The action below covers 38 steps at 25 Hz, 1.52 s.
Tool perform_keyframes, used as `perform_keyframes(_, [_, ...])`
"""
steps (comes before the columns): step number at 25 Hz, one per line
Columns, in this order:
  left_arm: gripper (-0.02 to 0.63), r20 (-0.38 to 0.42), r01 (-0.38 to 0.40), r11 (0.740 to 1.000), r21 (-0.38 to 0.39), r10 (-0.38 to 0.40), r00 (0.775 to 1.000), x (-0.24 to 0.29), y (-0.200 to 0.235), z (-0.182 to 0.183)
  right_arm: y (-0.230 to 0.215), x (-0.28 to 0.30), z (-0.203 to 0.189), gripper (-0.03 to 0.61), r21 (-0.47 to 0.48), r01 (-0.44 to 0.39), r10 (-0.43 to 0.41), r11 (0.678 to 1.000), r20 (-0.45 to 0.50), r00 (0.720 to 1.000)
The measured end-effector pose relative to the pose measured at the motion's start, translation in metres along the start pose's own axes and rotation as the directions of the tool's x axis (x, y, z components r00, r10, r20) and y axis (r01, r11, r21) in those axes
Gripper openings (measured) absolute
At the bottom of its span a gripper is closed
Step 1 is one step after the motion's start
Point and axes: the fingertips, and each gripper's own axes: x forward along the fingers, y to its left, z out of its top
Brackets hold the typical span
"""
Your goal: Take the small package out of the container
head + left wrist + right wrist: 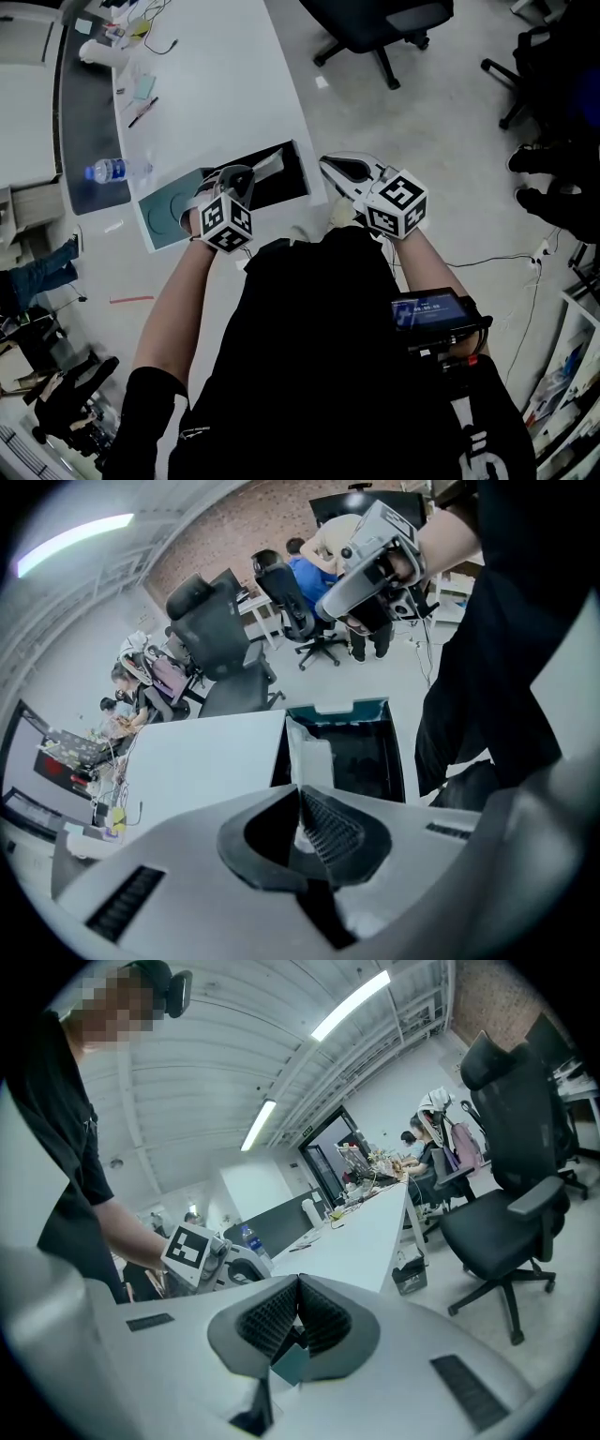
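Observation:
A black container point(286, 180) with a teal rim point(337, 708) sits at the near edge of the white table point(216, 84). A small white package point(309, 752) stands up along the container's left inside wall and reaches up into my left gripper point(300, 794). That gripper point(239, 180) points steeply down over the container and is shut on the package's top edge. My right gripper point(328, 166) hovers just right of the container, past the table's edge, and is shut. A small teal scrap point(292, 1363) sits low behind its pads.
A teal lid point(173, 214) lies left of the container, with a water bottle point(112, 171) beyond it. Pens and cables lie at the table's far end. Office chairs point(375, 28) stand on the floor to the right. People sit at desks in the background.

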Motion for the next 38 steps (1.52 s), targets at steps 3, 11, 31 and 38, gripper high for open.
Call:
perform_keyframes(3, [0.014,0.024,-0.015,1.000,-0.026,0.015,1.000,-0.008,-0.001,0.000,0.008,0.001,-0.002,0.026,-0.011,-0.001,0.001,1.000,-0.009,1.000])
perform_keyframes(11, [0.014,0.078,-0.059,0.985,-0.160,0.072,0.994,-0.031,-0.006,-0.018,0.031,0.010,-0.014,0.026,-0.035,0.007,-0.008,0.999,-0.031,1.000])
perform_keyframes(31, [0.011,0.324,-0.060,0.895,-0.442,0.222,0.920,-0.111,0.022,-0.021,0.072,0.023,0.001,0.026,-0.112,0.062,-0.063,0.992,-0.008,0.998])
perform_keyframes(38, [0.011,0.396,-0.047,0.844,-0.535,0.299,0.868,-0.140,0.030,-0.037,0.088,0.028,0.010,0.026,-0.146,0.073,-0.074,0.987,-0.002,0.997])
